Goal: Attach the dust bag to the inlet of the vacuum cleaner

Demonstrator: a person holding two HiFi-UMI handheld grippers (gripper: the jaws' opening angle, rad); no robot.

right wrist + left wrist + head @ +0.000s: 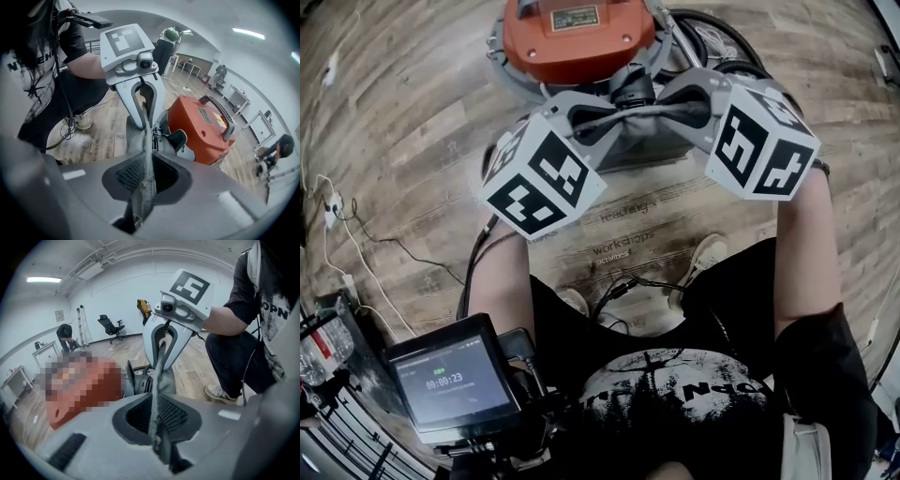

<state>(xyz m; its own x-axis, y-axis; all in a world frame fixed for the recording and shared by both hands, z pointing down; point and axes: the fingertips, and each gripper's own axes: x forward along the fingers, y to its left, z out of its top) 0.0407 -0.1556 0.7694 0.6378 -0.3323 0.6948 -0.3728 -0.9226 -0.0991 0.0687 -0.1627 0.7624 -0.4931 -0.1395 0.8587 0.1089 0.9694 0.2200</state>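
Note:
The orange vacuum cleaner point(578, 37) stands on the wooden floor, with its black inlet point(633, 91) facing me. The grey dust bag point(639, 127) hangs just in front of the inlet, its top edge stretched taut between both grippers. My left gripper point(586, 120) is shut on the bag's left end and my right gripper point(698, 108) on its right end. In the left gripper view the bag's edge point(157, 380) runs from my left gripper point(157, 439) to the other gripper, beside the inlet point(140, 380). In the right gripper view my right gripper point(140, 204) pinches the fabric point(146, 154) near the inlet point(176, 138).
A black hose point(717, 42) coils behind the vacuum. A screen with a timer point(450, 380) hangs at my lower left, by white cables point(356, 248) and water bottles point(319, 352). My shoes point(705, 253) stand close to the bag. Desks, an office chair point(111, 326) and a ladder stand far off.

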